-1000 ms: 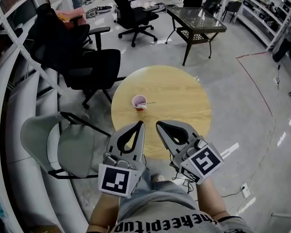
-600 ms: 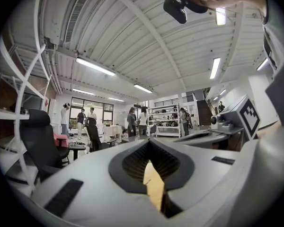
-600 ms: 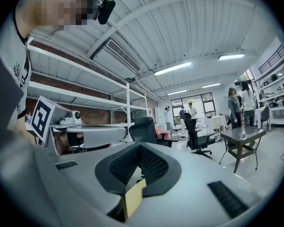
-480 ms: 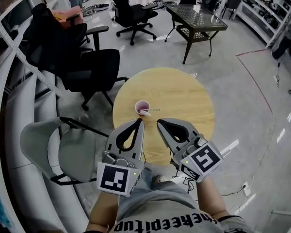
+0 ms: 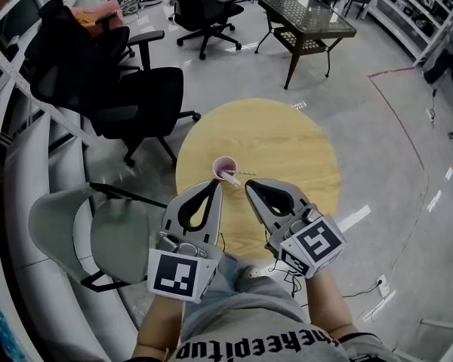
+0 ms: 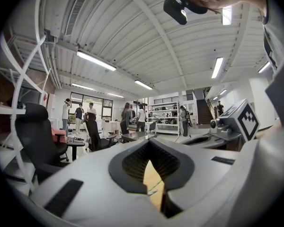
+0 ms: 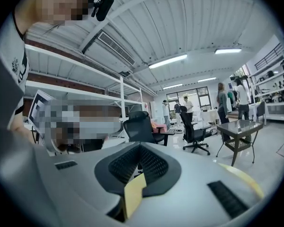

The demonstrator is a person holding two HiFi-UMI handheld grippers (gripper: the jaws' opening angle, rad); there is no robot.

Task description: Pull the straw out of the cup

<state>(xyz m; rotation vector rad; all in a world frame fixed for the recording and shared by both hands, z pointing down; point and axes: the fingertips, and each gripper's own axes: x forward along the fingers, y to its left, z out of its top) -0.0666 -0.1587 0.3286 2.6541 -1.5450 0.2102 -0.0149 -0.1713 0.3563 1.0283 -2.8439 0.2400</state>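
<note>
A small pink cup stands on the left part of a round wooden table. A thin straw leans out of it and points right. My left gripper hovers just short of the cup, its tips together and nothing between them. Level with it, my right gripper is also shut and empty, its tip just below the straw's free end. In both gripper views the jaws point up and outward over the room, and only a sliver of tabletop shows between the left jaws.
A grey chair stands at the table's near left and a black office chair behind it. A black glass-topped table and another office chair stand farther off. Several people stand in the distance.
Both grippers have crept forward a little toward the cup, still shut. The head view has shifted slightly. The cup and straw have not moved.
</note>
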